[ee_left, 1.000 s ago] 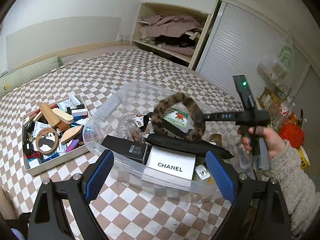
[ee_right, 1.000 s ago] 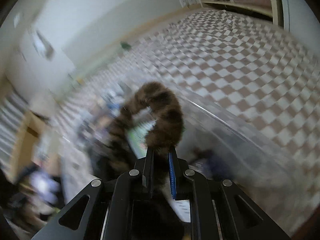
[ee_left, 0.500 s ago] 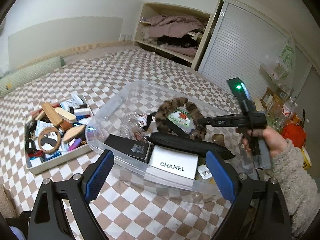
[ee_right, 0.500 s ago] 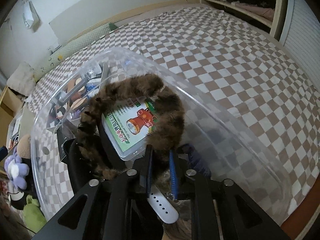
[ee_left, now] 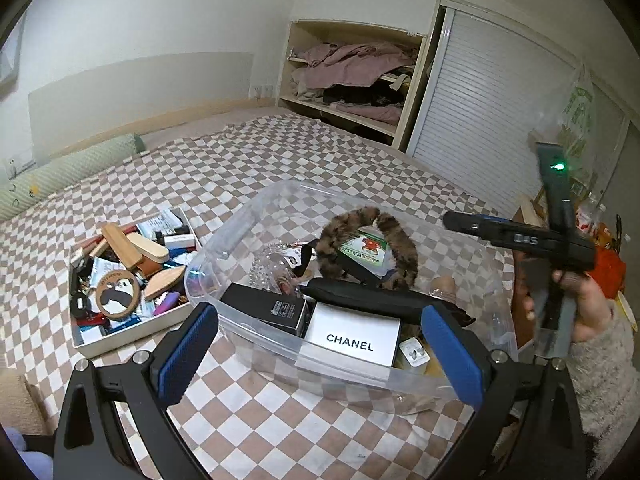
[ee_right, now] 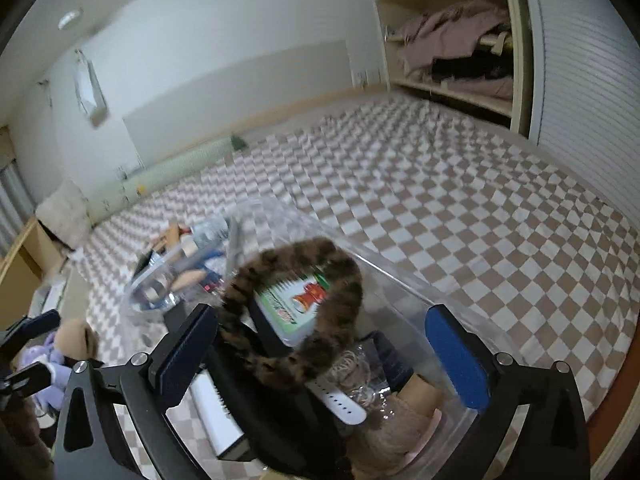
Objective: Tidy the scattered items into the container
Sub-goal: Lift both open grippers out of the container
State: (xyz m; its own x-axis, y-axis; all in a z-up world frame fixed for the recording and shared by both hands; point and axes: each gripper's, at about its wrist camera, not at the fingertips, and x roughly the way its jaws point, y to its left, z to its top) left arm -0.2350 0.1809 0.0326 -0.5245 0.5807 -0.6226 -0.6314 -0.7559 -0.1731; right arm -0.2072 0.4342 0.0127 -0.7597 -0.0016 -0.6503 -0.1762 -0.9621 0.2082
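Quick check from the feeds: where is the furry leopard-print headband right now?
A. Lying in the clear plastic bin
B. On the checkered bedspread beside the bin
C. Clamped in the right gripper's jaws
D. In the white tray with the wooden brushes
A. The leopard-print headband rests inside the clear plastic bin over a green-labelled box, and the right gripper is above it, jaws opening with nothing pressed between them.

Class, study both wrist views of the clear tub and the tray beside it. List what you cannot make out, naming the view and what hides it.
- Tub floor: hidden in both views under the furry headband, white box and other items.
- Small items in the tray: too small and heaped in the left view; blurred in the right view.
- Green packet text: blurred in the right view, too small in the left.
- Plush toy: cut off by the right view's edge.
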